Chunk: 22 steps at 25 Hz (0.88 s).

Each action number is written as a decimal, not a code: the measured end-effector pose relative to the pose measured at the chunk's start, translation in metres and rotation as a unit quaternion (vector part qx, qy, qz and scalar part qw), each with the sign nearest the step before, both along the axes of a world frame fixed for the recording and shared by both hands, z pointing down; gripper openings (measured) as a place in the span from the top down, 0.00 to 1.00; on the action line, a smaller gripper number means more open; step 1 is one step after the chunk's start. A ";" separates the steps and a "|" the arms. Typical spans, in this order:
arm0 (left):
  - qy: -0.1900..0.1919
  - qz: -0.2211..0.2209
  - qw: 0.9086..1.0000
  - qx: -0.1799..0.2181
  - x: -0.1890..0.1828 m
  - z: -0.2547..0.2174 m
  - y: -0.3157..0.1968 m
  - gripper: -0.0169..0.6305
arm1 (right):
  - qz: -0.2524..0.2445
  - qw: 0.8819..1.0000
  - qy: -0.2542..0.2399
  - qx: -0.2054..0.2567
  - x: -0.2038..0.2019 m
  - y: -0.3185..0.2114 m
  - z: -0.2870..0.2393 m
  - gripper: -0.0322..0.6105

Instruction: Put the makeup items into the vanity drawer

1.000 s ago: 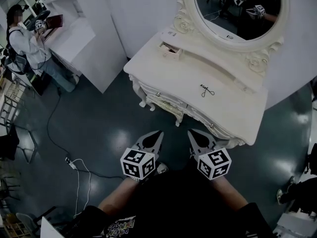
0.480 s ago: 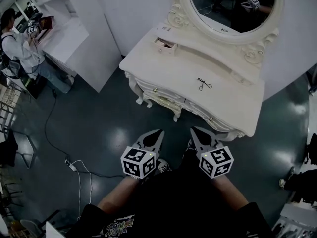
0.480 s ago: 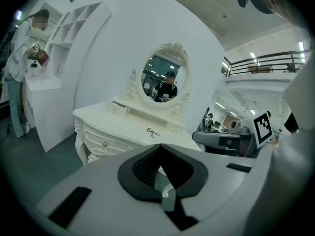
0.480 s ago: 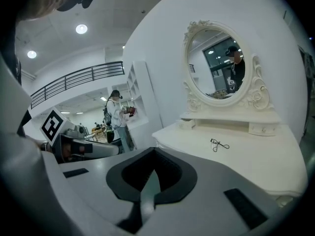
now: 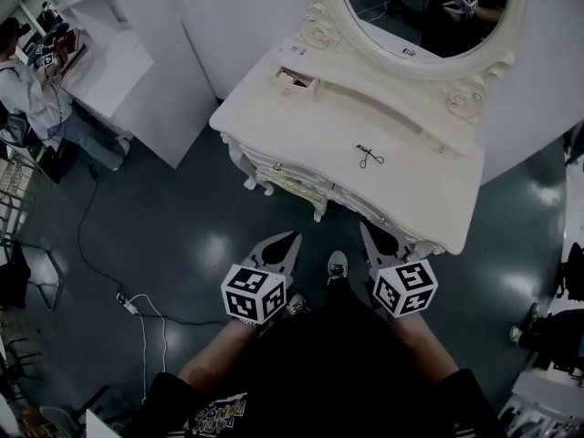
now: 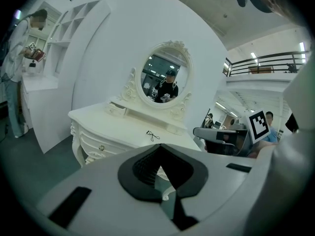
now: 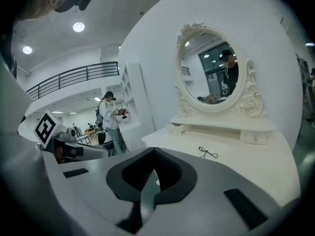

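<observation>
Closer now than a second ago, the small black metal eyelash curler (image 5: 369, 157) has slid lower in the head view as the person steps in, and the right gripper (image 5: 366, 227) has come up to the table's front edge. The curler lies flat on the bare top of the ornate white vanity table (image 5: 429, 203), right of centre and well apart from both grippers. A small white drawer (image 5: 297, 78) stands pulled open at the left end of the raised back shelf, beneath the oval white-framed mirror (image 5: 429, 12). The left gripper (image 5: 293, 236) hangs over the dark glossy floor (image 5: 182, 217). Both grippers have their jaws pressed together, empty. A person (image 5: 27, 89) stands far left by a white counter (image 5: 119, 71).
</observation>
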<state>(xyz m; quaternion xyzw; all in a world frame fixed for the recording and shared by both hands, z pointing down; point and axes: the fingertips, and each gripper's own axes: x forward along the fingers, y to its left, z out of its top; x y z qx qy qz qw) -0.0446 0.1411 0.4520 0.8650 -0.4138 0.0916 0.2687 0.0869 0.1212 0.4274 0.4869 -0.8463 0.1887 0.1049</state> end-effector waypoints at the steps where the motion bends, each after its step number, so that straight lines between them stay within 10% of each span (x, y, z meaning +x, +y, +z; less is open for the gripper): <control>1: -0.001 -0.002 1.000 -0.002 0.002 0.001 -0.003 0.97 | -0.001 1.000 0.001 0.000 0.003 -0.005 0.000 0.90; 22: -0.016 -0.031 0.999 -0.011 0.048 0.012 -0.081 0.97 | -0.029 0.999 0.002 -0.014 0.052 -0.095 0.018 0.90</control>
